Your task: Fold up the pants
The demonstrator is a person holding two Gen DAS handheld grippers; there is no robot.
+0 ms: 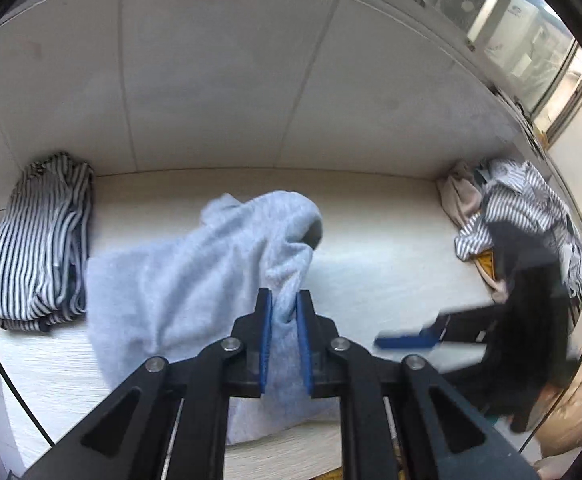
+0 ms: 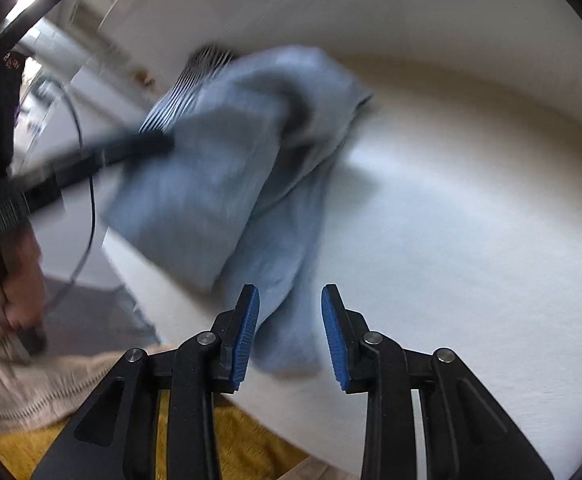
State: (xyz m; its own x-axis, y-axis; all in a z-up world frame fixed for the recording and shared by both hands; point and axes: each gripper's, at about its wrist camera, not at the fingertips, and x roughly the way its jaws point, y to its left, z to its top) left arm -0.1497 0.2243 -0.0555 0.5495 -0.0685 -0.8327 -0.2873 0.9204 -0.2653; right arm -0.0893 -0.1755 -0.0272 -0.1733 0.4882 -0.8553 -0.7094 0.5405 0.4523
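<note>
Light blue-grey pants (image 1: 195, 264) lie bunched on the white table (image 1: 379, 264), one part lifted into a hump. My left gripper (image 1: 285, 312) is shut on a fold of the pants, with fabric squeezed between the blue pads. In the right wrist view the pants (image 2: 219, 184) hang blurred from the left gripper (image 2: 159, 142), which comes in from the left. My right gripper (image 2: 291, 320) stands open over the pants' near end; the cloth shows between its fingers with a gap to the right pad. The right gripper (image 1: 411, 336) appears blurred beside the pants, low over the table.
A folded striped garment (image 1: 39, 240) lies at the table's left end. A heap of mixed clothes (image 1: 523, 216) sits at the right end. A wall panel (image 1: 211, 80) closes the back. A hand (image 2: 19, 288), a cable (image 2: 87, 208) and yellow cloth (image 2: 251, 440) are at the near edge.
</note>
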